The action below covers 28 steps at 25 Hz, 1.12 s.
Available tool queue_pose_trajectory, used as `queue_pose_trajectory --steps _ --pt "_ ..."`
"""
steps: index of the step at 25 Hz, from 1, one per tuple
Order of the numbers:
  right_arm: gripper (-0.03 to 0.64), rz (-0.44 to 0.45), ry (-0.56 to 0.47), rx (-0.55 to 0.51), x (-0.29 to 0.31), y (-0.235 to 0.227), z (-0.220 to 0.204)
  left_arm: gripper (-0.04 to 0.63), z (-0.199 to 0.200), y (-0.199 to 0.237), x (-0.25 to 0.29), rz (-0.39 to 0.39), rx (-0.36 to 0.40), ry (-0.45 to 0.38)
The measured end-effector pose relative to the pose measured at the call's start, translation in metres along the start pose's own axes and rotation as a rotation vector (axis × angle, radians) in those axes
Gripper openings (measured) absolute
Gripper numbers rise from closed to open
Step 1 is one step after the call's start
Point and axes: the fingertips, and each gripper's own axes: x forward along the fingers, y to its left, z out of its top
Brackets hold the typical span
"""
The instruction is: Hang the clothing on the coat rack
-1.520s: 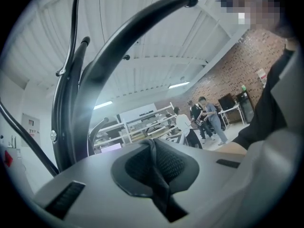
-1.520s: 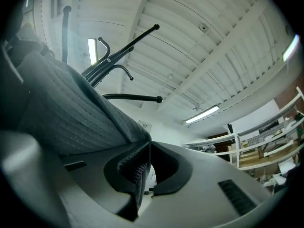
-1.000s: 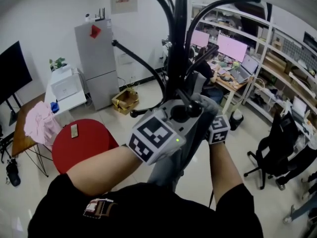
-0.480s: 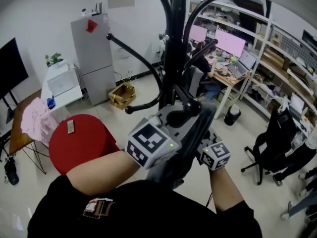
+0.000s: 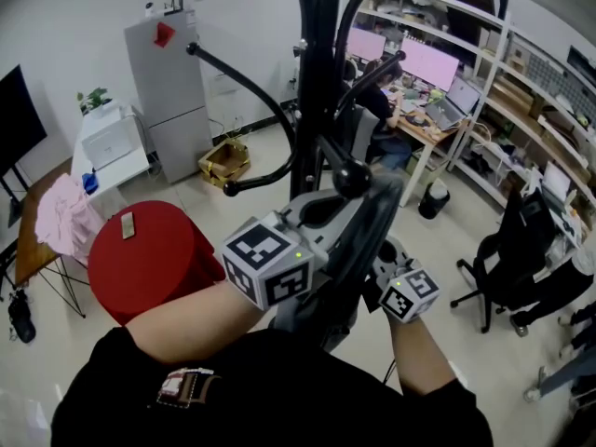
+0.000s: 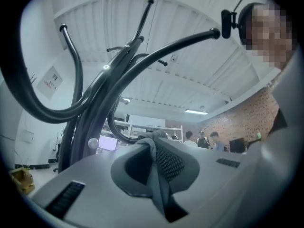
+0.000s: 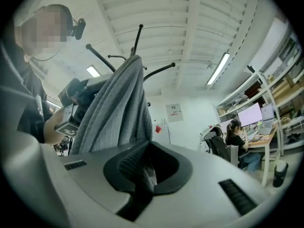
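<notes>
A black coat rack (image 5: pixel 317 82) with curved arms rises right in front of me; one ball-tipped hook (image 5: pixel 352 179) ends just above my hands. A grey ribbed garment (image 5: pixel 358 240) hangs stretched between my two grippers, below that hook. My left gripper (image 5: pixel 312 217) is shut on an edge of the garment (image 6: pixel 154 148), with the rack arms (image 6: pixel 109 84) close behind it. My right gripper (image 5: pixel 382 268) sits lower and to the right, shut on another part of the garment (image 7: pixel 116 108), whose cloth rises up in a tall fold toward the left gripper.
A red round table (image 5: pixel 149 254) stands at the left with pink clothing (image 5: pixel 63 217) on a wooden table beyond it. A grey fridge (image 5: pixel 172 82) and a cardboard box (image 5: pixel 222 161) are behind. A person at a desk (image 5: pixel 386 101), shelves (image 5: pixel 521 91) and a black office chair (image 5: pixel 512 268) are at the right.
Both grippers have moved down and a little left with the garment. The right gripper has dropped below the left one, and the rack's ball-tipped hook now stands above the cloth.
</notes>
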Motion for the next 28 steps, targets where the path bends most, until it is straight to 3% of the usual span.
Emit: queue_pose_trajectory --steps 4,11,16,18,21,23,28 --pt "0.020 -0.015 -0.018 0.012 -0.007 -0.003 0.003 0.000 0.003 -0.002 -0.009 0.018 0.100 0.030" --pt "0.021 -0.037 -0.029 0.015 -0.015 -0.006 0.006 0.000 0.009 -0.006 -0.012 -0.002 0.000 -0.005" --pt "0.021 -0.050 -0.038 0.015 -0.020 -0.006 0.006 0.000 0.009 -0.005 -0.016 0.023 0.083 0.012" --pt "0.023 -0.054 -0.042 0.014 -0.021 -0.006 0.007 0.000 0.011 -0.004 -0.018 0.021 0.058 0.015" --pt "0.023 -0.061 -0.044 0.013 -0.023 -0.008 0.010 0.000 0.015 -0.005 -0.019 -0.003 -0.075 -0.011" --pt "0.023 -0.065 -0.043 0.011 -0.024 -0.009 0.011 0.000 0.015 -0.004 -0.021 -0.012 -0.121 -0.023" --pt "0.023 -0.076 -0.045 0.008 -0.025 -0.011 0.011 0.000 0.008 -0.005 -0.021 0.008 -0.046 0.008"
